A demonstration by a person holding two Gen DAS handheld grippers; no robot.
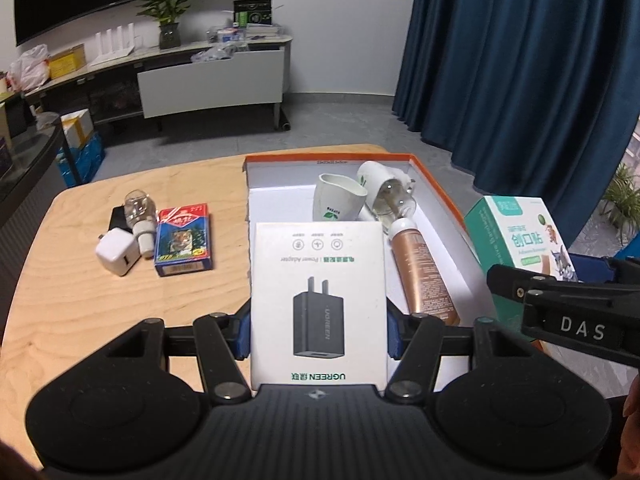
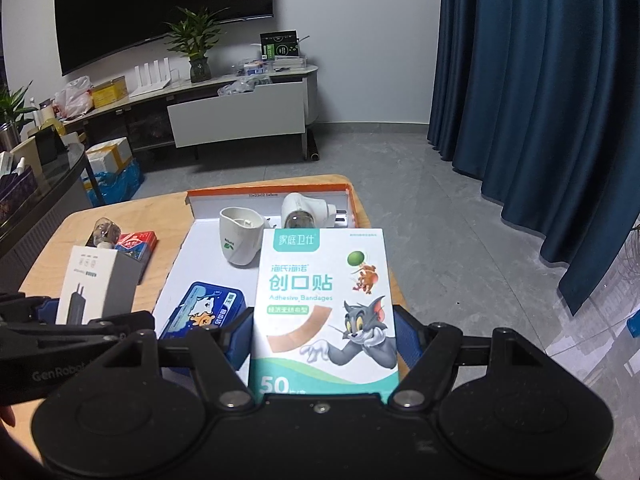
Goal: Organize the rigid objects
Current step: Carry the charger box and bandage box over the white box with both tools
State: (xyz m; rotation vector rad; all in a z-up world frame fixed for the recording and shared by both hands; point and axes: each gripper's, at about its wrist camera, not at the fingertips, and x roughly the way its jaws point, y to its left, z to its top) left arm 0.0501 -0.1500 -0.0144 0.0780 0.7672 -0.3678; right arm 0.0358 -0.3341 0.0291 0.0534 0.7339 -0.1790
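Both carried items hang above the orange-rimmed tray, placement pending. The left gripper is clamped on the power adapter box over the tray's near end. The right gripper is clamped on the bandage box at its right edge. Each needs a bare patch beside the bronze bottle and blue tin. Beyond, both boxes hide much of the tray floor; the playing cards wait left.

Dim, cool indoor light; fisheye bends and darkens corners around the dark blue pleated curtain; focus sharp, soft shadows.
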